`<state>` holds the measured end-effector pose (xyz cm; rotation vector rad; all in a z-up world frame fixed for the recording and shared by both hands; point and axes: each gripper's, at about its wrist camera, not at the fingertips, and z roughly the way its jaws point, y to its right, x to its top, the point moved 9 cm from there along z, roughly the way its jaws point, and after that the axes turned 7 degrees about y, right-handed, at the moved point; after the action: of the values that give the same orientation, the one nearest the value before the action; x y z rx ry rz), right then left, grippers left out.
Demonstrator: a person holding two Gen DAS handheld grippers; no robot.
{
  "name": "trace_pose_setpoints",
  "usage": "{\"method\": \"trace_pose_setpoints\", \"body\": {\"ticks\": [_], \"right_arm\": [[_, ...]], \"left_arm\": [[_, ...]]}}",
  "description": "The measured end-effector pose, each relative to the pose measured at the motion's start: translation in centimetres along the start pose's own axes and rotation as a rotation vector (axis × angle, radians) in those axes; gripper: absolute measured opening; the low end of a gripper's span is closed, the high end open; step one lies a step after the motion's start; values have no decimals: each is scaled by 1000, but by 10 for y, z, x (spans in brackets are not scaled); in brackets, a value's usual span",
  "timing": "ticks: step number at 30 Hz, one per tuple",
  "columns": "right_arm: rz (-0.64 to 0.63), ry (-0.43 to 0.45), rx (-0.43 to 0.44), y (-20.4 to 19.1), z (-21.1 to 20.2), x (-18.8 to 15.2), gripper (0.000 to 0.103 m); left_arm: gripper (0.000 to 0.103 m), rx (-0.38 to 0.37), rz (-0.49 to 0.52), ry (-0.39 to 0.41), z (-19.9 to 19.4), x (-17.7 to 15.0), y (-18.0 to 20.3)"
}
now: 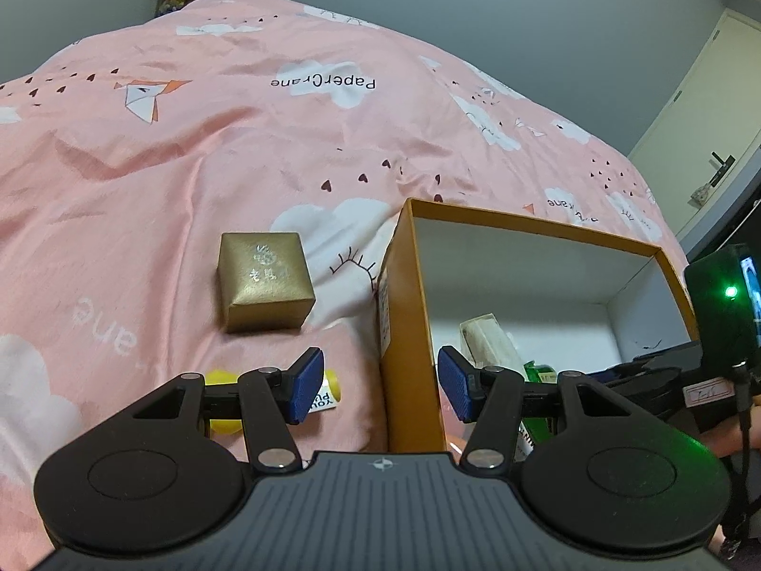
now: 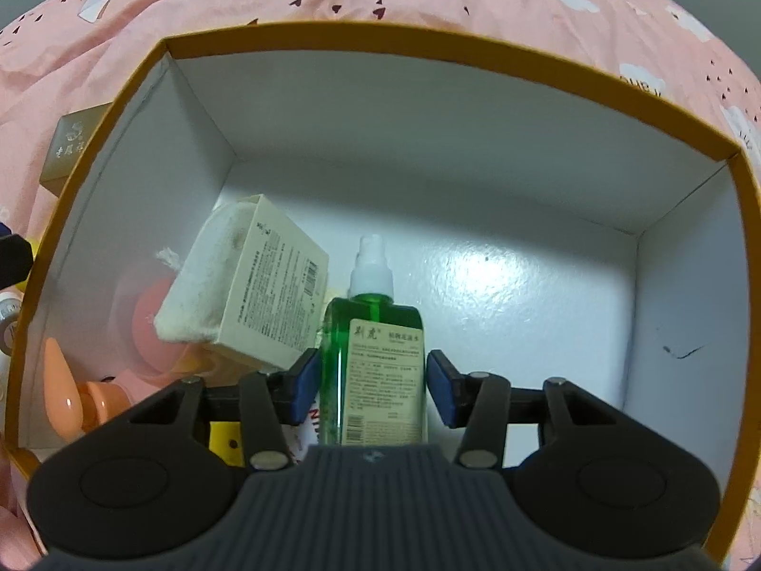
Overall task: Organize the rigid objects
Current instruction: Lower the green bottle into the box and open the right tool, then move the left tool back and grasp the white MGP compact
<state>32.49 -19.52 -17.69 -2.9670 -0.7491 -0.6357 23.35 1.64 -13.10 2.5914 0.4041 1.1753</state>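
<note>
An orange box [image 1: 404,323] with white inside stands open on the pink bed; it fills the right wrist view [image 2: 428,43]. My right gripper [image 2: 373,388] is inside it, open, its blue pads [image 2: 304,388] either side of a green spray bottle [image 2: 373,361] lying on the box floor, with a small gap at the right pad. A cream carton [image 2: 271,285] and a peach plastic toy [image 2: 62,390] also lie in the box. My left gripper [image 1: 380,385] is open and empty, straddling the box's left wall. A gold box [image 1: 264,280] sits on the bed ahead of it.
A yellow tube [image 1: 328,388] lies on the bedcover under my left finger. The pink quilt [image 1: 190,142] spreads far and left. A door [image 1: 704,119] stands at the right. The right gripper's body [image 1: 723,304] with a green light shows at the left view's right edge.
</note>
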Motion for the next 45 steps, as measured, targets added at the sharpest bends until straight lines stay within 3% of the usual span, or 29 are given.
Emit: {"method": "trace_pose_setpoints", "body": {"ticks": [4, 9, 16, 19, 23, 29, 36, 39, 45], "right_arm": [[-29, 27, -23, -3, -11, 2, 54], [-65, 126, -47, -13, -40, 8, 55], [-69, 336, 38, -43, -94, 12, 74], [-75, 369, 78, -59, -106, 9, 78], [-104, 437, 55, -79, -118, 1, 87], [-132, 506, 60, -108, -128, -3, 83], [-231, 576, 112, -150, -132, -13, 81], [-295, 584, 131, -165, -132, -16, 79], [-434, 551, 200, -198, -127, -24, 53]], "left_arm": [[63, -1, 1, -4, -3, -2, 1], [63, 7, 11, 2, -10, -2, 4], [63, -13, 21, 31, -28, 0, 10], [63, 6, 34, 58, -39, 1, 9], [63, 16, 49, 82, -54, 0, 4], [63, 84, 70, 119, -77, -4, -18], [62, 140, 65, 98, -95, -18, -45], [62, 132, 22, 54, -100, -27, -60], [62, 154, -42, -62, -101, -48, -88]]}}
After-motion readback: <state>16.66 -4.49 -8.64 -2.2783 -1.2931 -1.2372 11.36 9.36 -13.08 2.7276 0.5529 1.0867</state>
